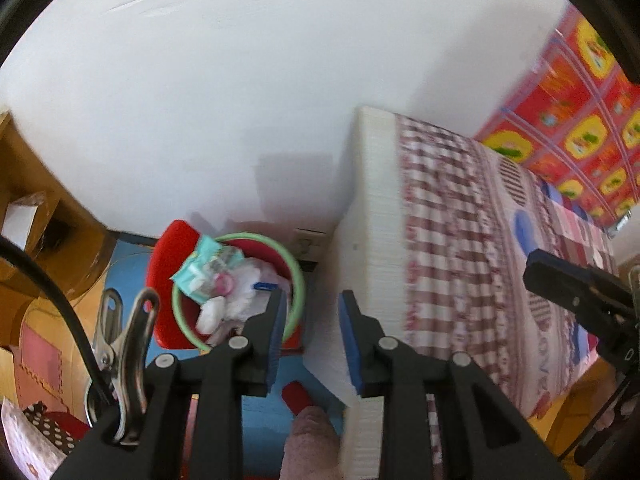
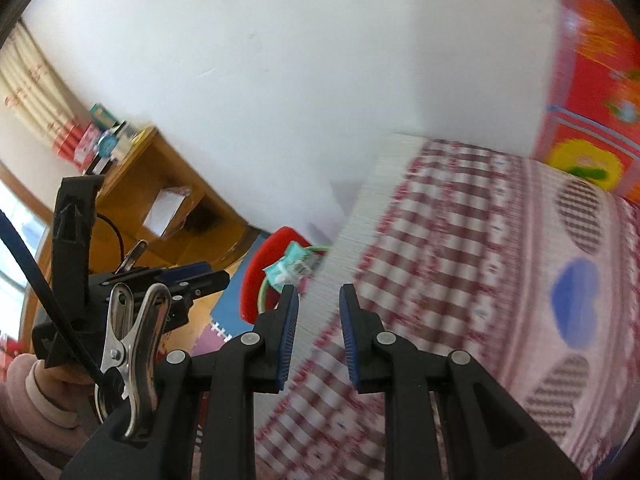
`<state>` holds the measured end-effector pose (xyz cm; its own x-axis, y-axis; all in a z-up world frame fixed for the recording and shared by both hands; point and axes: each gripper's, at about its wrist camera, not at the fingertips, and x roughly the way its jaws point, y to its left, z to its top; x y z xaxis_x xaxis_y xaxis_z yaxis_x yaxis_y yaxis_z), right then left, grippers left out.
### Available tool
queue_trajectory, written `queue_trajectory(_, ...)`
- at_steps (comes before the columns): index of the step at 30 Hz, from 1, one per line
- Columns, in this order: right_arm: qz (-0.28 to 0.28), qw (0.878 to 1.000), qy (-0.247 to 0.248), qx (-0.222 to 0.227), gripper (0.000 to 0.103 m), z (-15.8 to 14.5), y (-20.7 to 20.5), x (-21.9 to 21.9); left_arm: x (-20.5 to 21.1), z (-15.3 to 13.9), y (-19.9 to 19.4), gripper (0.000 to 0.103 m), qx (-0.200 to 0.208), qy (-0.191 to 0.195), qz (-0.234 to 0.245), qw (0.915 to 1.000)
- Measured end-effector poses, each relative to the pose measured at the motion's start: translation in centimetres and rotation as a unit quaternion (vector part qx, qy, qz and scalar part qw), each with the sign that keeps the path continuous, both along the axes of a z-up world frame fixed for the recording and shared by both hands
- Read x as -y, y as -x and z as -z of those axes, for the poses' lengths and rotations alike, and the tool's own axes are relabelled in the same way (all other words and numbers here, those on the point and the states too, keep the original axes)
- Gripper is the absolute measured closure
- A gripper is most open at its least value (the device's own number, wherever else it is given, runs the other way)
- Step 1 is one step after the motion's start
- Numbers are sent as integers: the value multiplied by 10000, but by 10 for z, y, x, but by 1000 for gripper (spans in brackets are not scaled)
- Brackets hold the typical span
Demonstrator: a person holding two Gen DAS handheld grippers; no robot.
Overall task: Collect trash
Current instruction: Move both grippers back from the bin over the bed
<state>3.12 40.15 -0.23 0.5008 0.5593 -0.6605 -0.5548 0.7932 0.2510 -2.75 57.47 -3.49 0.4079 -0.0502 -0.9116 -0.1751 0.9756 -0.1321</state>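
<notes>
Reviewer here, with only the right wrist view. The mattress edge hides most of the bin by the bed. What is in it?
Observer: The left wrist view shows the whole red bin: a teal packet lies on crumpled white tissues.
Operator: Is the left gripper carrying anything?
Observer: No. The left gripper is open, with nothing between its blue pads.
Operator: Anything on the floor near the bin?
Observer: A small red thing, which I cannot identify, lies on the blue floor mat in front of the bin.

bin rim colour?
Light green rim on a red bin; the left wrist view shows it best.
</notes>
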Motion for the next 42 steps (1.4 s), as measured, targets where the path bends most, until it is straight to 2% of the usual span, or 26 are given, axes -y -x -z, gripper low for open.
queue_trajectory(9, 646, 9977, -190, -17, 81, 1, 25, 88, 84, -18, -7, 75, 45, -65, 578, 9983)
queue_trajectory(19, 1360, 9898, -410, 83, 81, 6, 62, 191, 179, -34, -6, 75, 106, -12, 1134, 9935)
queue_trajectory(28, 1849, 9813, -505, 170, 81, 10, 90, 280, 255, -37, 4, 75, 157, 17, 1409, 9899)
queue_trajectory(36, 2157, 9747, -535, 231, 81, 11, 106, 344, 315, -40, 6, 75, 192, 59, 1626, 9865)
queue_trajectory(42, 2423, 9682, -590, 209, 81, 13, 117, 380, 357, -45, -2, 75, 203, 47, 1980, 9800)
